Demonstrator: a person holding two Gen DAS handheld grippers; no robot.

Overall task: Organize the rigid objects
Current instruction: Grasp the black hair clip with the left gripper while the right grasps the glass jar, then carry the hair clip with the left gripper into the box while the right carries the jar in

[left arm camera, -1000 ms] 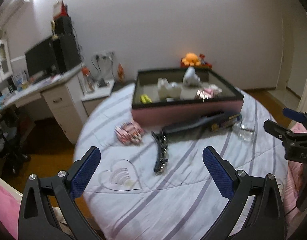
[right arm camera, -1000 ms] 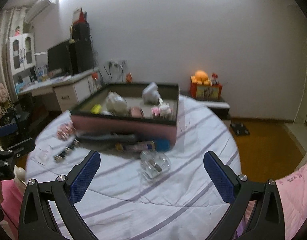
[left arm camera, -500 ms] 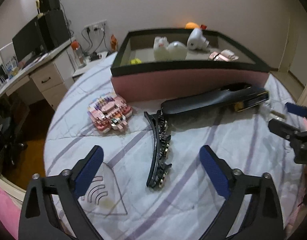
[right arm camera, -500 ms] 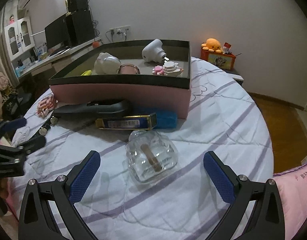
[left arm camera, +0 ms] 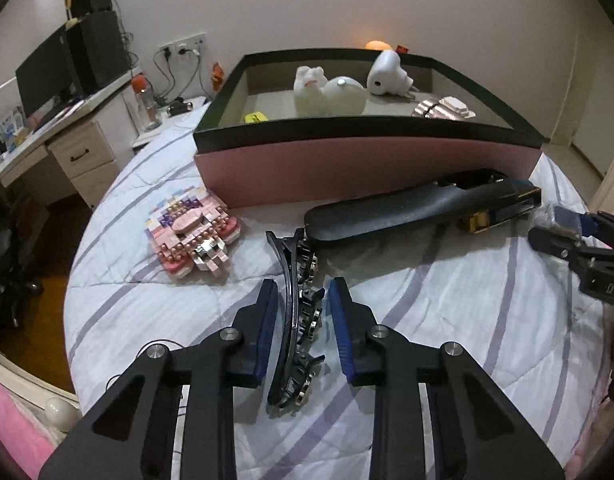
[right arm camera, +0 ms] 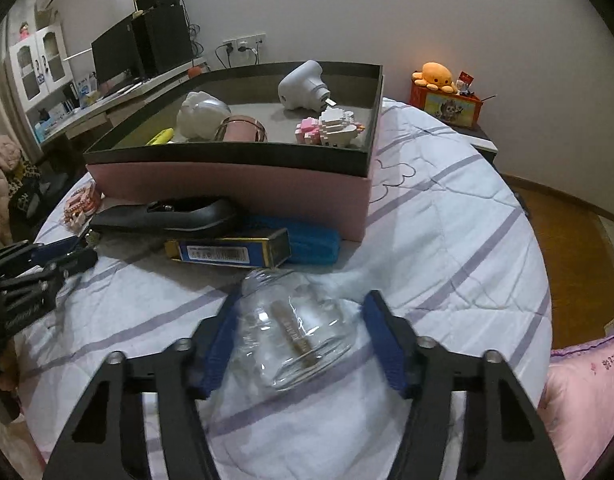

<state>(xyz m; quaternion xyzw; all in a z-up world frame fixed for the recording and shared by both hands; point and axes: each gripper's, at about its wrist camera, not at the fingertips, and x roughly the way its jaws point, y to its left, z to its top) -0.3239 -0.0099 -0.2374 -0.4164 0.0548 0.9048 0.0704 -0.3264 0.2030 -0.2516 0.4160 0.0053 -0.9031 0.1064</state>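
My left gripper (left arm camera: 302, 312) is down on the striped bedcover (left arm camera: 447, 312), its 2 blue pads straddling the long black hair clip (left arm camera: 295, 312) that lies lengthwise between them; the pads are narrowed in close beside the clip, but I can see a sliver of gap on each side, so I cannot tell whether they are actually biting it. My right gripper (right arm camera: 303, 332) sits around the clear glass jar (right arm camera: 297, 332), which lies on its side with its mouth pointing toward the box; my left pad (right arm camera: 221, 344) looks to be against the glass, while the right pad (right arm camera: 385, 344) stands just off it, so the fingers are spread around the jar rather than pinching it. Just beyond the jar are a blue and gold carton (right arm camera: 231, 250) and a blue case (right arm camera: 307, 242), with a black stapler-like tool (right arm camera: 167, 216) lying across them against the pink box (right arm camera: 235, 184). Inside the box I see a white camera-like thing (right arm camera: 303, 86), a white figure (right arm camera: 201, 114), a pink cup (right arm camera: 243, 131), a yellow marker (right arm camera: 161, 136) and a pink-and-white brick model (right arm camera: 331, 128). A second pink brick model (left arm camera: 193, 236) lies on the cover left of the clip.
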